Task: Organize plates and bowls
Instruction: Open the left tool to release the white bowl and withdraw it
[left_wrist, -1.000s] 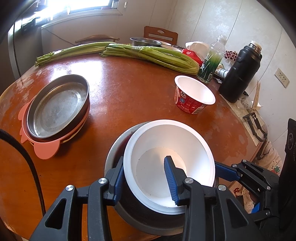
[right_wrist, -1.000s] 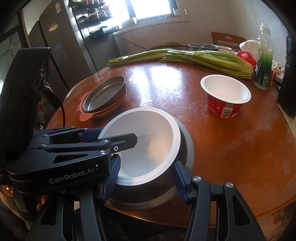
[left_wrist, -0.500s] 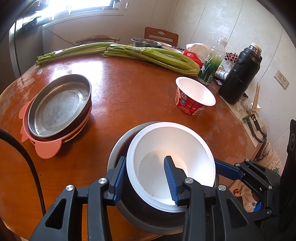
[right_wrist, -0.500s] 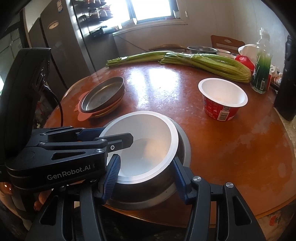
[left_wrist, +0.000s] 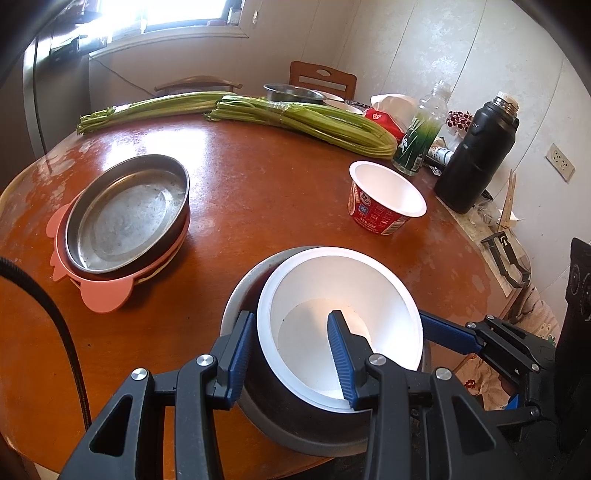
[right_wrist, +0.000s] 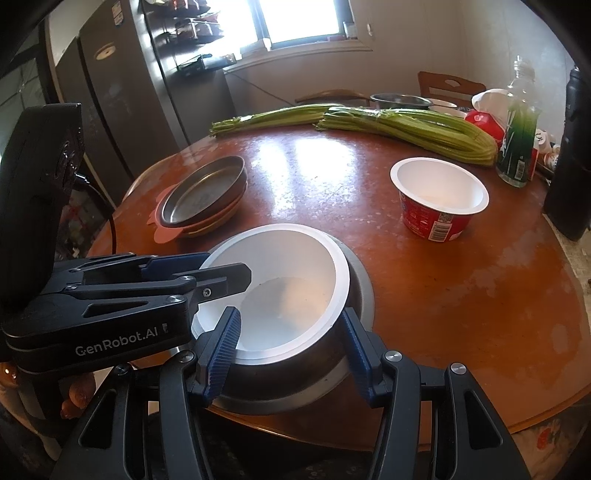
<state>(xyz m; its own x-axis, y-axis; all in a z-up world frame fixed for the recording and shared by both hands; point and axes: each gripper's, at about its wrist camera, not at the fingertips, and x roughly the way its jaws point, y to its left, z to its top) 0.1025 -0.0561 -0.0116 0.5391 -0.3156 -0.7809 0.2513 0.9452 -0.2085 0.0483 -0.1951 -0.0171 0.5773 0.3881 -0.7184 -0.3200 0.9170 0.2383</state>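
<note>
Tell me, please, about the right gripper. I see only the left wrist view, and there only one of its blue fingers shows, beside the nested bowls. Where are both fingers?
Observer: In the right wrist view the right gripper spans the near side of the bowls. One finger lies across the rim of the white bowl, and the other is against the outer wall of the steel bowl.
Operator: Does the red cup show anything on the side that I cannot see?
Observer: Yes, the red cup has a barcode on that side.
Operator: Is there any marking on the left gripper?
Observer: The left gripper has white lettering on the side of its body.
</note>
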